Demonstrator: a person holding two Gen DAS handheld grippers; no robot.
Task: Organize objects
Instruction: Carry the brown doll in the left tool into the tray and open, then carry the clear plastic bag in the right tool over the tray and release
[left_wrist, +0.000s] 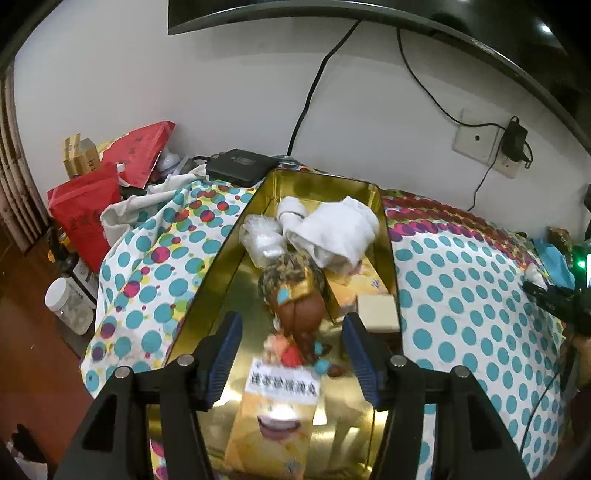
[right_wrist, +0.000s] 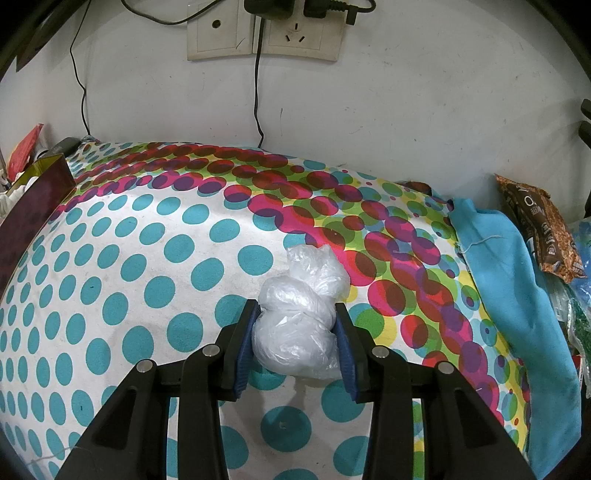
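Left gripper (left_wrist: 291, 343): fingers apart, pads pressing on nothing, hanging over the open gold tin (left_wrist: 221, 266)
Between the left fingers: a small figurine (left_wrist: 299, 310) with a brown round head lies on the tin's floor, clear of both pads
Just beyond the figurine: a clear plastic bundle (left_wrist: 260, 240) and a rolled white cloth (left_wrist: 332, 232) at the tin's far end
Beside the right finger of the left gripper: a pale small box (left_wrist: 378, 312) inside the tin, against its wall
Below the left fingertips: a yellow printed packet (left_wrist: 266, 435) with a white label, on the tin's floor
Right gripper (right_wrist: 297, 332): fingers clamped on a crumpled clear plastic bag (right_wrist: 295, 325), both blue pads touching its sides
Plastic bag: its far lobe sticks out past the fingertips; it rests on the spotted tablecloth (right_wrist: 147, 295)
Far left of the right fingers: the dark outer wall of the tin, well apart
Far right of the right fingers: a blue cloth (right_wrist: 506, 266) at the tablecloth's edge
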